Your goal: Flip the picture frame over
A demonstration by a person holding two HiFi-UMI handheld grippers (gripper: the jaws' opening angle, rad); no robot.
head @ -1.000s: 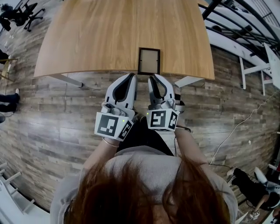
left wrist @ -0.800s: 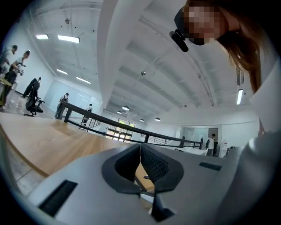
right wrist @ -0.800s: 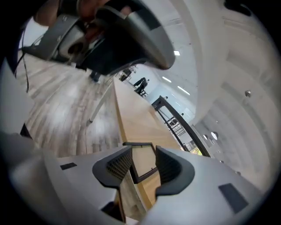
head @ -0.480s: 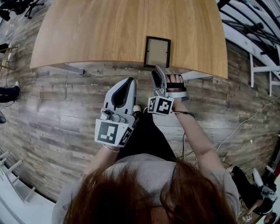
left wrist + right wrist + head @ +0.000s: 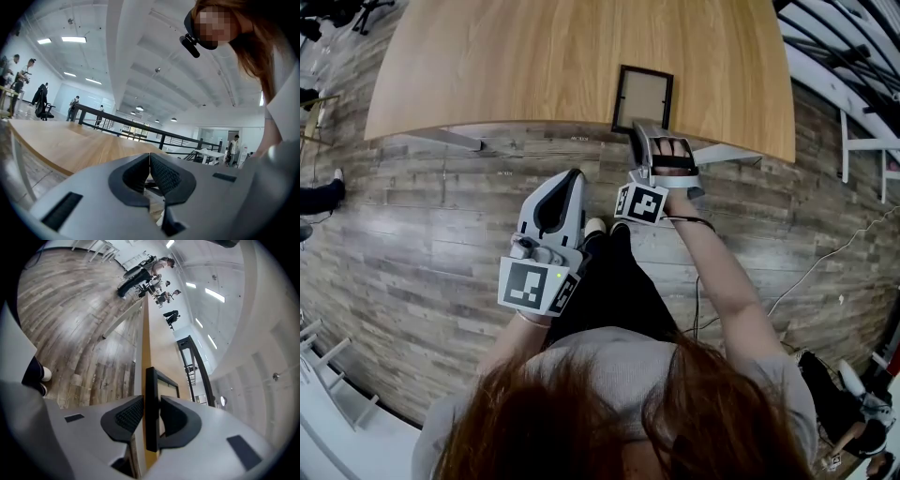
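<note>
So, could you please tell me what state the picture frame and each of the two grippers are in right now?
picture frame: lying flat at the near edge of the table, not lifted.
right gripper: jaws closing around the picture frame's near side, not yet clamped on it.
left gripper: jaws together, empty, held off the table over the floor.

Picture frame (image 5: 642,97), near edge partly covered

left gripper (image 5: 570,176) closed, right gripper (image 5: 639,129) closing round picture frame (image 5: 643,97)
</note>
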